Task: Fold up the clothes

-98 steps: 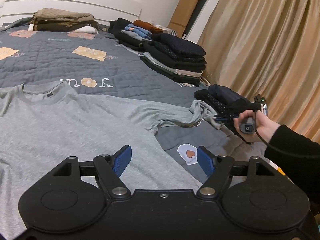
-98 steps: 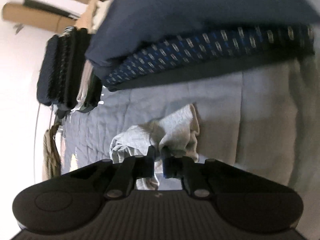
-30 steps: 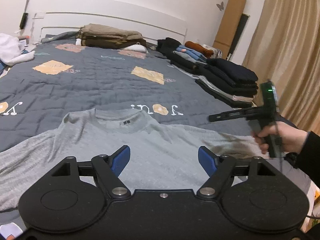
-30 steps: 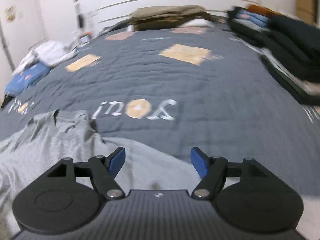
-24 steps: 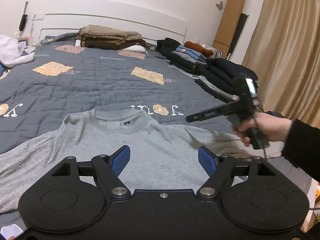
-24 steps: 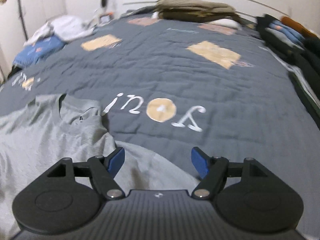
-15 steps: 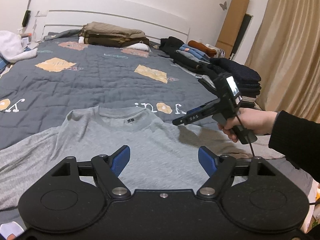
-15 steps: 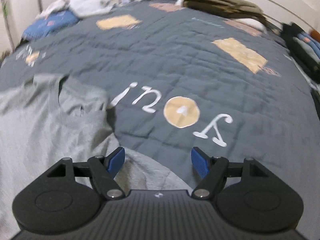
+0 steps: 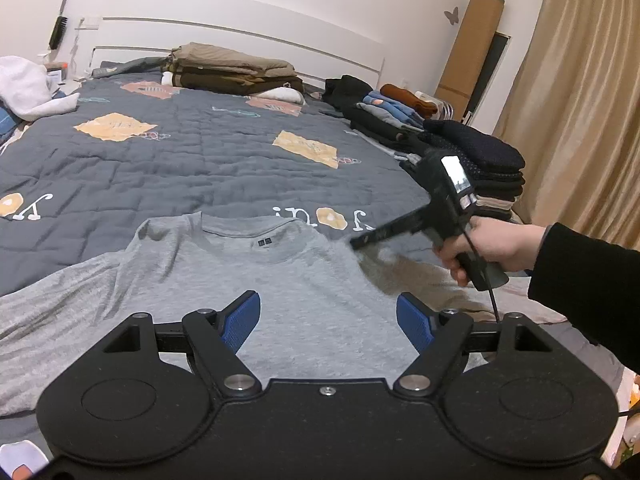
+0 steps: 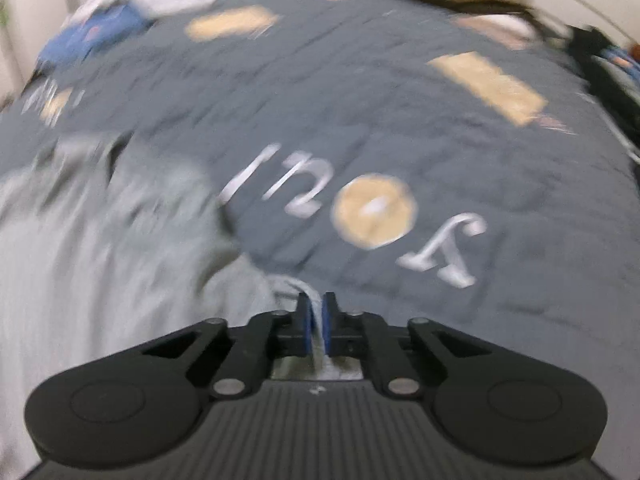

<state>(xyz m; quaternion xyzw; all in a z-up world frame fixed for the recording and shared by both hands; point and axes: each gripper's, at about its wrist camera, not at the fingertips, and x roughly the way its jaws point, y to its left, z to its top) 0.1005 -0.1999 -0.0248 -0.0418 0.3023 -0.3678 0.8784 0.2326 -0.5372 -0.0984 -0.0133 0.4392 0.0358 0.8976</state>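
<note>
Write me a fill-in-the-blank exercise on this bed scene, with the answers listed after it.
1. The grey T-shirt lies spread on a dark ____ quilt.
2. The right gripper has just been closing and is now shut on a fold of the ____.
3. The left gripper hovers over the shirt with its jaws ____.
4. Piles of folded clothes sit along the side of the bed nearest the ____.

Missing words: grey; T-shirt; open; curtain
</note>
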